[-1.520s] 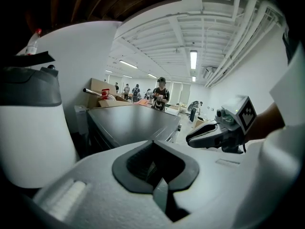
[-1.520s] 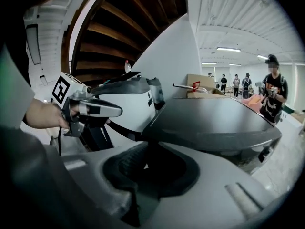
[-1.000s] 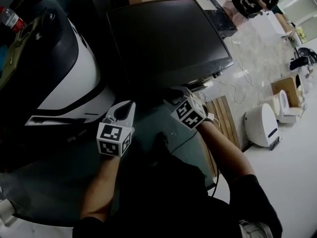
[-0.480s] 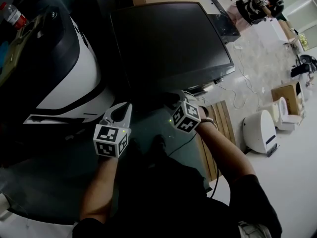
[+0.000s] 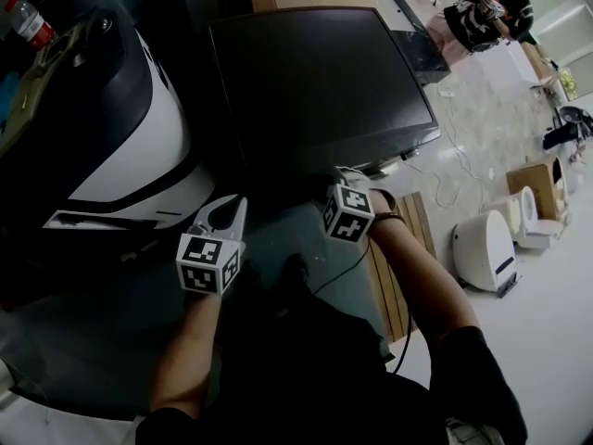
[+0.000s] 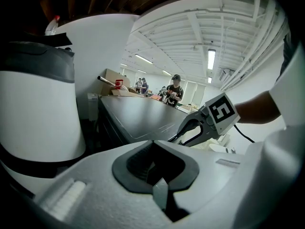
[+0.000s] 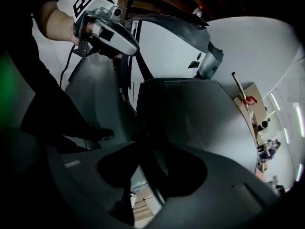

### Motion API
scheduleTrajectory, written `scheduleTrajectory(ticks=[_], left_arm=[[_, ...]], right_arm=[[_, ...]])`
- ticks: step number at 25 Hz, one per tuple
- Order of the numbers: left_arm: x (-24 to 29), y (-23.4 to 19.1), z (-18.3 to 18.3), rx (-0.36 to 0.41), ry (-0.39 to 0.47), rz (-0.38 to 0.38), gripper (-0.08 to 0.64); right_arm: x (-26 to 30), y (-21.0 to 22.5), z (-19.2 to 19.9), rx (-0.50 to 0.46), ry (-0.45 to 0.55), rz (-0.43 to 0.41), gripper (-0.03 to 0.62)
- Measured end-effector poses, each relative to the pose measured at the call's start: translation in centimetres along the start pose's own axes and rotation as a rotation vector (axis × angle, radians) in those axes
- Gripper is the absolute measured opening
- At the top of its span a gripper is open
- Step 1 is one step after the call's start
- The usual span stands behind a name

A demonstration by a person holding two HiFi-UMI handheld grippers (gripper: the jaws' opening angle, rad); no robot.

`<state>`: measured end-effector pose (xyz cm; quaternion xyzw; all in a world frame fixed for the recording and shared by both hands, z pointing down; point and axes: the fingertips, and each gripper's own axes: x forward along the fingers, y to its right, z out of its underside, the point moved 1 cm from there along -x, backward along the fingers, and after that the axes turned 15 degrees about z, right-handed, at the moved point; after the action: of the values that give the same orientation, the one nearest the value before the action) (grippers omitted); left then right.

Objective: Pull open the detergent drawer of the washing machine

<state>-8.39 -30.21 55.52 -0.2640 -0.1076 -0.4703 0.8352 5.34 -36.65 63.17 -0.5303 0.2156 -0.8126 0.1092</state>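
Head view, looking steeply down: two bare forearms reach toward a washing machine (image 5: 315,82) with a dark, flat top that fills the upper middle of the frame. Its front face lies in deep shadow below the top's lower edge, so the detergent drawer cannot be picked out there or in either gripper view.

The left tool (image 5: 239,202), white with a marker cube, hangs lower left of centre, apart from the machine. Its jaws are closed tip to tip with nothing between them.

The right tool (image 6: 174,138) is at the machine's front edge. In the head view its tips are lost in shadow. The left gripper view shows its two jaws meeting at the tips against that edge. The right gripper view is very dark, and whether anything thin is pinched cannot be told.

A rounded white-and-black machine (image 5: 120,146) fills the left of the frame and is cut off by the edge. A bottle (image 5: 25,23) with a red cap sits at the upper left, its label too small to read. At right are wooden slats (image 5: 389,267) and a white appliance (image 5: 484,241). The only clear print is the black-and-white squares on the cubes.
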Motion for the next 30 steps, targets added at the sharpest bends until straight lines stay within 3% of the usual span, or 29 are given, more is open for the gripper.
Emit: scheduleTrajectory(ticks=[6,10,18,21,22,23,25,27,30], left_arm=[[-0.5,0.4,0.5,-0.009,0.002,0.005,0.009],[-1.1,0.4,0.8,-0.008,0.004,0.005,0.009],[-2.3,0.3,1.1,-0.013,0.012,0.006,0.009],[-2.5,0.5,1.2,-0.009,0.013,0.02,0.009],[-2.7,0.6,1.2,-0.006,0.012,0.025,0.009],[-2.8,0.7,1.3,-0.003,0.01,0.03,0.009],[-3.2,0.7,1.3,0.002,0.008,0.041,0.009],[-3.7,0.7,1.4,0.01,0.002,0.056,0.009],[-4.5,0.6,1.7,0.028,-0.009,0.079,0.009]], right_arm=[[-0.7,-0.6,0.2,-0.015,-0.016,-0.028,0.135],[-0.7,-0.7,0.2,0.002,-0.016,0.009,0.138],[-0.4,-1.2,0.2,-0.072,-0.059,0.05,0.12],[-0.7,-1.7,-0.4,-0.047,-0.066,0.032,0.117],[-1.0,-2.3,-0.6,-0.028,-0.062,0.002,0.102],[-1.2,-3.1,-0.9,-0.011,-0.057,-0.033,0.006],[-1.0,-4.6,-1.3,-0.008,-0.054,-0.035,0.015],[-0.5,-4.6,-1.9,0.018,-0.045,0.029,0.11],[-0.7,-3.4,-3.6,0.078,-0.008,0.104,0.114]])
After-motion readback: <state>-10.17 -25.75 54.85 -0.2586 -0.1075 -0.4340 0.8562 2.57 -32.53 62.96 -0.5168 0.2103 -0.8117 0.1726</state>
